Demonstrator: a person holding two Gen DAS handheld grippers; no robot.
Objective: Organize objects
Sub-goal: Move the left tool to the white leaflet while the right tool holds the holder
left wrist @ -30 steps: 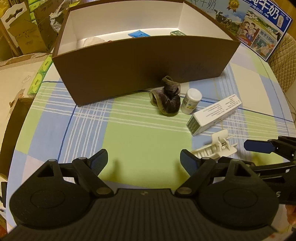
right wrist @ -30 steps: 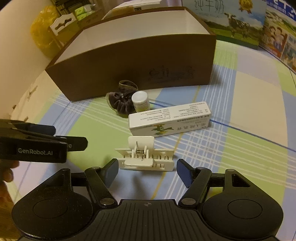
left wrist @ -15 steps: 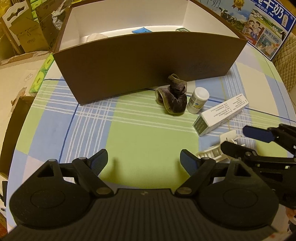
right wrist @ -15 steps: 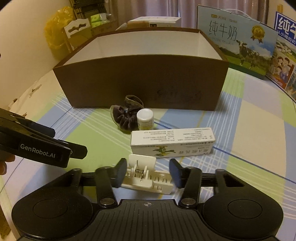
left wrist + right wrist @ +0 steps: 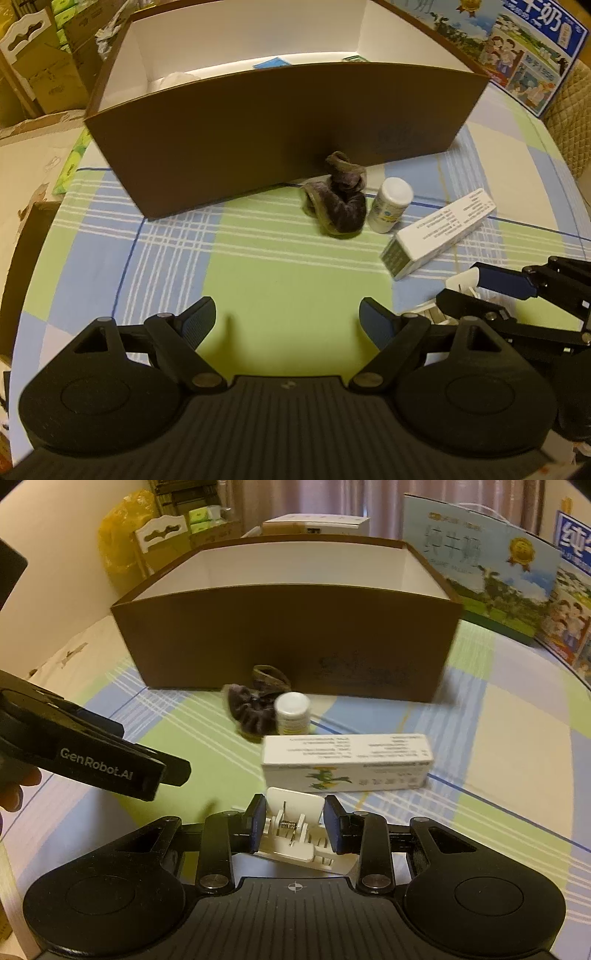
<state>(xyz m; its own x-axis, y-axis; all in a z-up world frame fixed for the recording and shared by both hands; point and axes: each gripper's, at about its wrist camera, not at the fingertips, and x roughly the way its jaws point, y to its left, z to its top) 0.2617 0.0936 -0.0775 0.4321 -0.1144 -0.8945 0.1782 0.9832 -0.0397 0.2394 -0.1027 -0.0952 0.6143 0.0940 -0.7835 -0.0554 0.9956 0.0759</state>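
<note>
My right gripper (image 5: 294, 824) is shut on a white plastic clip (image 5: 295, 829) low over the checked tablecloth (image 5: 517, 760); it also shows in the left wrist view (image 5: 461, 282). Beyond lie a long white medicine box (image 5: 347, 762), a small white bottle (image 5: 291, 713) and a dark scrunchie (image 5: 251, 714), in front of a brown open box (image 5: 288, 638). My left gripper (image 5: 287, 321) is open and empty over green cloth, left of the right gripper (image 5: 491, 291). The left wrist view shows the scrunchie (image 5: 338, 205), bottle (image 5: 391, 205), medicine box (image 5: 439, 232) and brown box (image 5: 273, 125).
Inside the brown box lie a blue packet (image 5: 271, 62) and a white thing (image 5: 177, 78). Milk cartons (image 5: 480, 561) stand behind at the right. Cardboard boxes (image 5: 40, 74) and a yellow bag (image 5: 118, 542) stand off the table at the left.
My right gripper moved forward over the white clip and its fingers closed on it. The left gripper stayed open and edged a little closer to the brown box.
</note>
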